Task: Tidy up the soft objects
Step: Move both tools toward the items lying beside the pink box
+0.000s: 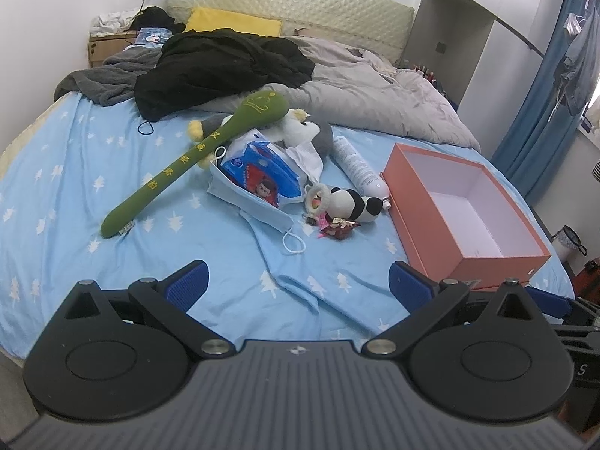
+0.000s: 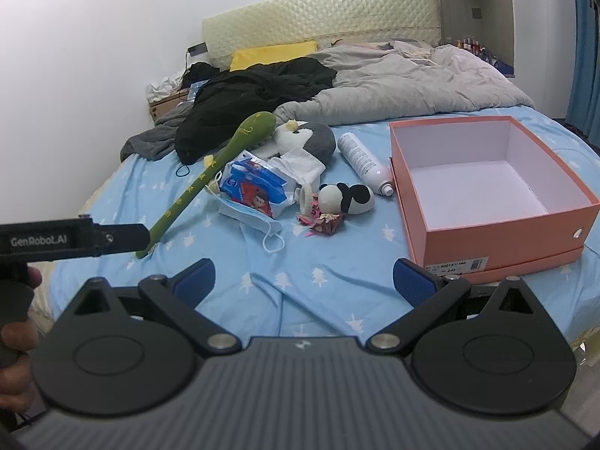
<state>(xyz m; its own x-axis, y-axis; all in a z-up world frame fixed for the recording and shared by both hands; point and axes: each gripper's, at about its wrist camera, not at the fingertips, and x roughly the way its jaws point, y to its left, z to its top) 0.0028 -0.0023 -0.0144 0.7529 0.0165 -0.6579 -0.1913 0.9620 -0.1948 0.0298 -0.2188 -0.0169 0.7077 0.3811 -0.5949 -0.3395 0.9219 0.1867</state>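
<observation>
On the blue bed sheet (image 1: 75, 172) lies a pile of soft things: a long green plush stick (image 1: 195, 157) (image 2: 210, 172), a grey and white plush penguin (image 1: 311, 131) (image 2: 311, 137), a small panda plush (image 1: 354, 204) (image 2: 347, 197), a pale blue face mask (image 1: 258, 210) (image 2: 251, 219) and a blue tissue pack (image 1: 262, 176) (image 2: 255, 187). An open orange box (image 1: 465, 262) (image 2: 498, 240) stands empty to the right. My left gripper (image 1: 298, 281) and right gripper (image 2: 303, 277) both hover open near the bed's front edge, well short of the pile.
A white spray can (image 1: 358, 167) (image 2: 365, 163) lies between the penguin and the box. A black jacket (image 1: 221, 67), grey duvet (image 1: 375, 101) and yellow pillow (image 1: 232, 20) fill the back of the bed. A hand (image 2: 17, 337) holds the left gripper's handle at far left.
</observation>
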